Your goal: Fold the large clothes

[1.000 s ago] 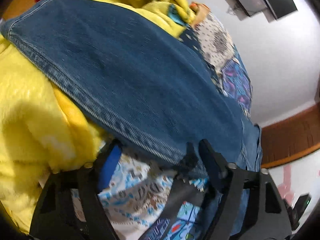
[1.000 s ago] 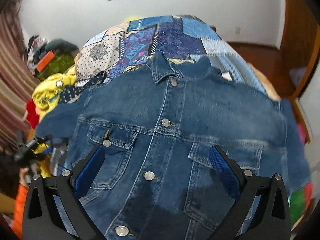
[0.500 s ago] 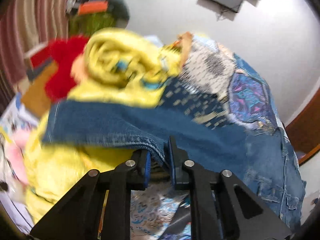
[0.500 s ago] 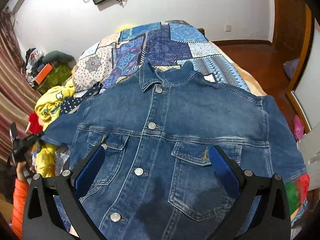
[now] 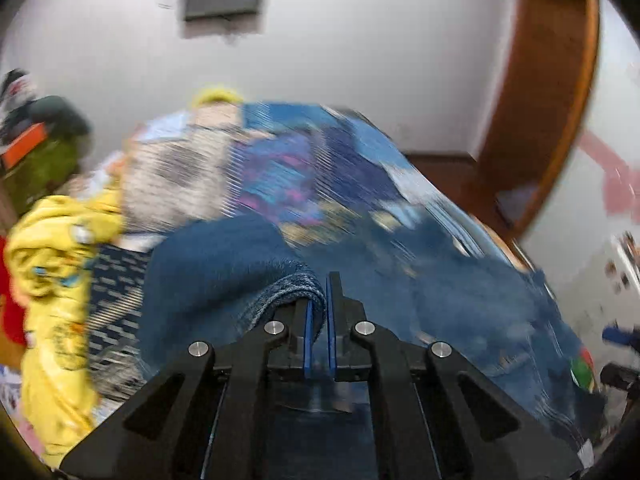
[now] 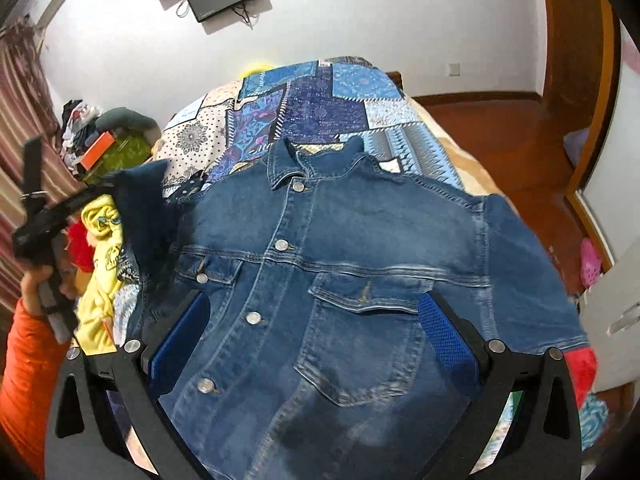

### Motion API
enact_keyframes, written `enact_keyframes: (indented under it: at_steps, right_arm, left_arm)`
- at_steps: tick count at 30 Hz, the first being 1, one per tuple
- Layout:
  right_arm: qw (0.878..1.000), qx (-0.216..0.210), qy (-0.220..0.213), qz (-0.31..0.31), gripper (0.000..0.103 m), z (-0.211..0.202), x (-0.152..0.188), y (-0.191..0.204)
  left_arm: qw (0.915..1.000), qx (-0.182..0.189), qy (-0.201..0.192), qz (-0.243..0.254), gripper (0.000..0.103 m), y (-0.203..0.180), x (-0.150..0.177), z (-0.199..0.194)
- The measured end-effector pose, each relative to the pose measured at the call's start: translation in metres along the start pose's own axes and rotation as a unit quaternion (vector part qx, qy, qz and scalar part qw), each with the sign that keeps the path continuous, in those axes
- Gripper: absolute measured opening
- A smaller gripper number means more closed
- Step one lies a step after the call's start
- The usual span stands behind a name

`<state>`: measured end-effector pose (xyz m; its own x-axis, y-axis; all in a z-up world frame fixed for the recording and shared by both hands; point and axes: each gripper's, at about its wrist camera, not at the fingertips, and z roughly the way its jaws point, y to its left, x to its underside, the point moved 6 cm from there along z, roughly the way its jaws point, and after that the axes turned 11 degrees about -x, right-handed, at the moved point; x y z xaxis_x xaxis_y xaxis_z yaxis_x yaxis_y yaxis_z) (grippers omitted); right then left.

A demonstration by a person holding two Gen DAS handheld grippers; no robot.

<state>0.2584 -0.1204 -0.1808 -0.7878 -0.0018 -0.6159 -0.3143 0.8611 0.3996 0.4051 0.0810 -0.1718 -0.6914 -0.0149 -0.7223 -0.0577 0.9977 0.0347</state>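
A blue denim jacket lies front up and buttoned on the bed, collar toward the far wall. My left gripper is shut on the jacket's left sleeve cuff and holds it raised; the left gripper also shows in the right wrist view at the left, with the dark sleeve hanging from it. My right gripper is open and empty, hovering above the jacket's lower front, its blue pads on either side of the chest pocket.
A patchwork blue bedspread covers the bed. Yellow and red fabrics are piled at the bed's left side. More clutter sits by the curtain. A wooden floor and a door frame are on the right.
My left gripper closed on the sleeve cuff, lifted it and swung right toward the jacket body. My right gripper rose slightly and stayed open.
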Motion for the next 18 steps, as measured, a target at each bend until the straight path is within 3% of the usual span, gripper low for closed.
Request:
enact_keyframes:
  at_steps: [3, 7, 10, 12, 15, 17, 18]
  right_arm:
    - [1.000, 0.003, -0.001, -0.012, 0.103, -0.006, 0.004, -0.004]
    - [1.000, 0.004, 0.001, -0.012, 0.103, -0.011, 0.009, -0.010]
    - [1.000, 0.001, -0.007, -0.011, 0.103, -0.018, 0.012, -0.015]
    - [1.000, 0.001, -0.009, -0.007, 0.103, -0.020, 0.014, -0.018]
    - [1.000, 0.001, -0.008, 0.001, 0.103, -0.020, 0.015, -0.021]
    - [1.000, 0.001, -0.009, 0.005, 0.103, -0.018, 0.015, -0.021]
    - [1.000, 0.001, -0.009, 0.007, 0.103, -0.018, 0.015, -0.021]
  left_arm:
    - [0.9972, 0.020, 0.059, 0.041, 0.005, -0.052, 0.037, 0.027]
    - [0.9877, 0.028, 0.146, 0.047, 0.005, -0.077, 0.080, 0.062]
    - [0.9853, 0.026, 0.163, 0.042, 0.005, -0.079, 0.100, 0.065]
    - [0.9834, 0.046, 0.175, 0.017, 0.009, -0.070, 0.103, 0.059]
    - [0.9788, 0.077, 0.188, -0.026, 0.035, -0.053, 0.097, 0.048]
    - [0.9805, 0.072, 0.176, -0.050, 0.067, -0.034, 0.089, 0.033]
    - [0.9818, 0.069, 0.166, -0.059, 0.070, -0.029, 0.087, 0.025]
